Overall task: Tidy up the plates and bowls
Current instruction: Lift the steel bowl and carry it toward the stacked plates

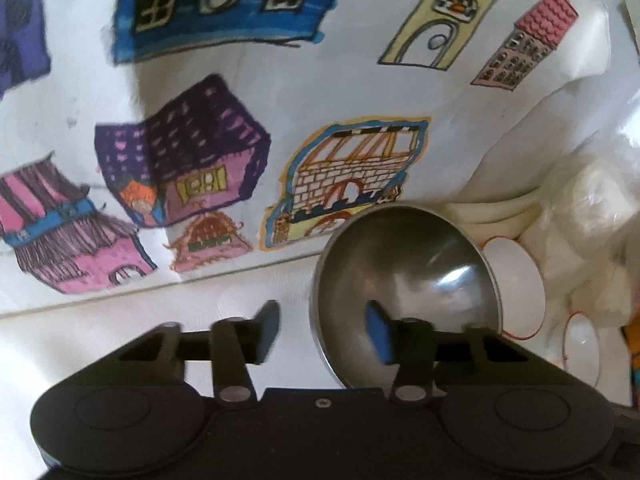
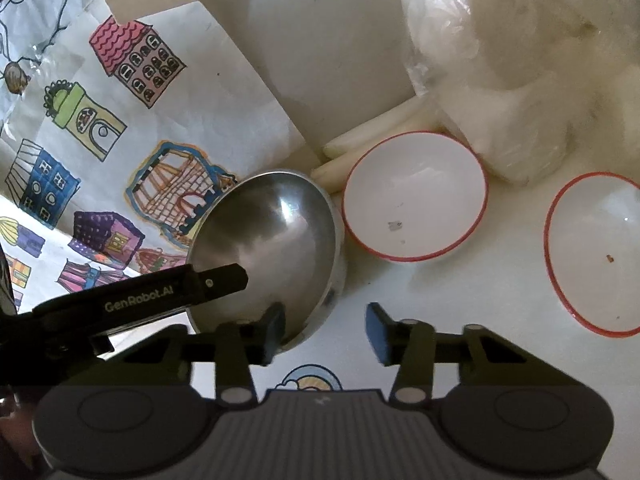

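Note:
A steel bowl (image 1: 404, 292) (image 2: 264, 240) sits on the white table beside a sheet of coloured house drawings. My left gripper (image 1: 323, 332) straddles its left rim, one pad inside the bowl and the other outside, with a gap between each pad and the metal. My right gripper (image 2: 325, 334) straddles the near right rim the same way, its left pad over the bowl and its right pad clear of the wall. A black finger (image 2: 216, 280) of the left gripper reaches into the bowl. Two white bowls with red rims (image 2: 416, 196) (image 2: 600, 256) stand to the right.
The drawing sheet (image 1: 240, 80) (image 2: 100, 120) leans up behind and left of the steel bowl. A plastic bag of white stuff (image 2: 500, 60) (image 1: 588, 208) lies at the back right, with pale sticks (image 2: 360, 148) under it. White tabletop (image 2: 440, 300) lies between the bowls.

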`<state>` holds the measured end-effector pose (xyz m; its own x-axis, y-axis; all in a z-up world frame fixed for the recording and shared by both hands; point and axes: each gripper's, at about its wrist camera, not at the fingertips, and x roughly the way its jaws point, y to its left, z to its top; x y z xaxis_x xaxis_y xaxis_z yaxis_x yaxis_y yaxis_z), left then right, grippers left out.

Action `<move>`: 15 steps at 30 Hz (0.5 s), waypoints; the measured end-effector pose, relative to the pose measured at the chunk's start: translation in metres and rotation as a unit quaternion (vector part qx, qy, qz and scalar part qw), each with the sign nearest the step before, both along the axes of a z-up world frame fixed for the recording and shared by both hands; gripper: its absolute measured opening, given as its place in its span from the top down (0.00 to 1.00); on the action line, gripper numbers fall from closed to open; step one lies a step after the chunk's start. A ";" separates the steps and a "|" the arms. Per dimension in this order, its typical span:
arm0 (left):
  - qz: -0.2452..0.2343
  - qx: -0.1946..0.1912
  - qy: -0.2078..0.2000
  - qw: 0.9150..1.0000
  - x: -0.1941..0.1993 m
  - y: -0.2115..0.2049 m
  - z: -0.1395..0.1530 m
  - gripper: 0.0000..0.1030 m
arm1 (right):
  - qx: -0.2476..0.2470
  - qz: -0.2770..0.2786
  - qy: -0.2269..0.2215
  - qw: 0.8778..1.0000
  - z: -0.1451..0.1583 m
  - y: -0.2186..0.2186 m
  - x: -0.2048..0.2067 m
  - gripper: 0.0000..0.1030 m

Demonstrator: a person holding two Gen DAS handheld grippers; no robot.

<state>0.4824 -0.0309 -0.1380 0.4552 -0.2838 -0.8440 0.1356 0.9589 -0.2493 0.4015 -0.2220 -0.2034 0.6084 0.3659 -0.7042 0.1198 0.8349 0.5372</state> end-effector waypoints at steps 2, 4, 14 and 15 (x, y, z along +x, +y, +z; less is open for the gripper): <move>0.007 -0.006 0.000 1.000 -0.002 0.001 -0.001 0.69 | 0.005 0.001 -0.003 1.000 0.000 0.001 0.001 0.68; 0.016 -0.012 0.004 1.000 -0.003 0.003 -0.002 0.78 | 0.009 0.004 -0.003 1.000 0.001 0.002 0.002 0.72; 0.020 -0.022 0.009 1.000 -0.031 0.004 0.006 0.86 | 0.008 0.019 0.000 1.000 0.007 -0.004 -0.016 0.77; 0.021 -0.026 0.009 0.999 -0.036 0.003 0.007 0.86 | 0.008 0.022 -0.001 1.000 0.008 -0.005 -0.020 0.77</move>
